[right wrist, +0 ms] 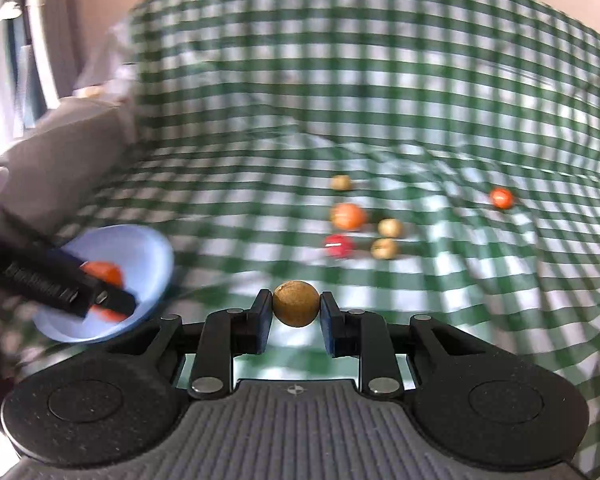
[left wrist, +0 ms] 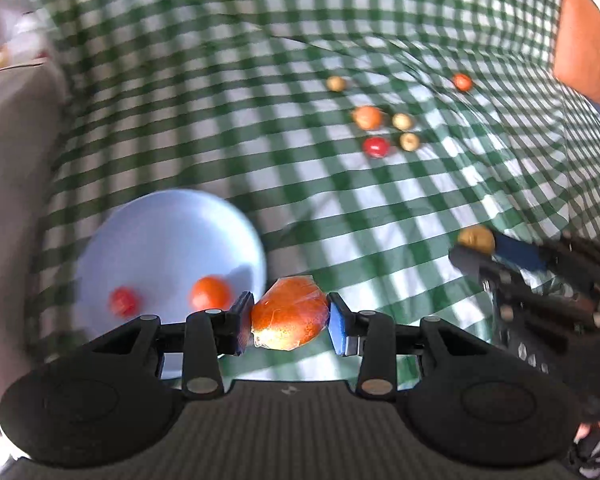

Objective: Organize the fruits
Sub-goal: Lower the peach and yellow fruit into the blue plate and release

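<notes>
The left gripper (left wrist: 290,322) is clamped on a wrapped orange fruit (left wrist: 290,314), just beside the blue bowl (left wrist: 168,240); the right gripper (right wrist: 296,312) pinches a small brown fruit (right wrist: 296,304), near the bowl; two red fruits (left wrist: 210,292) lie in the bowl; six more fruits (left wrist: 374,146) sit well apart from it on the checked cloth (left wrist: 220,100).

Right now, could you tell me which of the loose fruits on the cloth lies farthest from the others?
The small orange-red fruit, alone at the far right; the other five sit clustered together left of it.
</notes>
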Motion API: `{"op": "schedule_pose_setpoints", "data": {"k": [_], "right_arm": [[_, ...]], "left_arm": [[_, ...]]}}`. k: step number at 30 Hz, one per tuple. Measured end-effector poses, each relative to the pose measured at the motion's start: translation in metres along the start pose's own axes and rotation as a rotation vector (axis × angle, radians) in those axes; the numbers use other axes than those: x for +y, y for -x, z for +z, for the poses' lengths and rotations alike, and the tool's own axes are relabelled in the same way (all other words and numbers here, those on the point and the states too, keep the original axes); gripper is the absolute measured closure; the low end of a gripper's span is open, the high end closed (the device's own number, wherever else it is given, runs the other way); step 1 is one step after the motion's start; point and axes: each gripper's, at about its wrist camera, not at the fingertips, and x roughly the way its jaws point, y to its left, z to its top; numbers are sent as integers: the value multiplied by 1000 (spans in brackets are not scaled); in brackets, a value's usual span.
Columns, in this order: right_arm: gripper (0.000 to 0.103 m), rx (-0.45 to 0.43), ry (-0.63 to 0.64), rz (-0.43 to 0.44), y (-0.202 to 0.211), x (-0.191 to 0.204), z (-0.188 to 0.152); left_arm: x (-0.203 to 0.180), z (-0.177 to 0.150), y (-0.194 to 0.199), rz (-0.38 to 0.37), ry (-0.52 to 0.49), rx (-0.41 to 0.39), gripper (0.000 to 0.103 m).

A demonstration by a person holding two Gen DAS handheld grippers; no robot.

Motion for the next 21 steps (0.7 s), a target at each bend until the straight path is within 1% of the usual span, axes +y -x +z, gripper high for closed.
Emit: {"op": "schedule_pose_setpoints", "data": {"k": [5, 11, 16, 21], "right_arm": [[77, 16, 24, 86, 32, 55, -2], [77, 26, 100, 162, 55, 112, -6], [77, 24, 170, 182, 66, 143, -7], [77, 32, 193, 181, 69, 156, -8]], "left_arm": [[37, -32, 41, 42, 70, -32, 60], [71, -68, 78, 54, 144, -65, 60], [92, -85, 93, 46, 191, -89, 60], [103, -93, 100, 42, 225, -106, 60]]}}
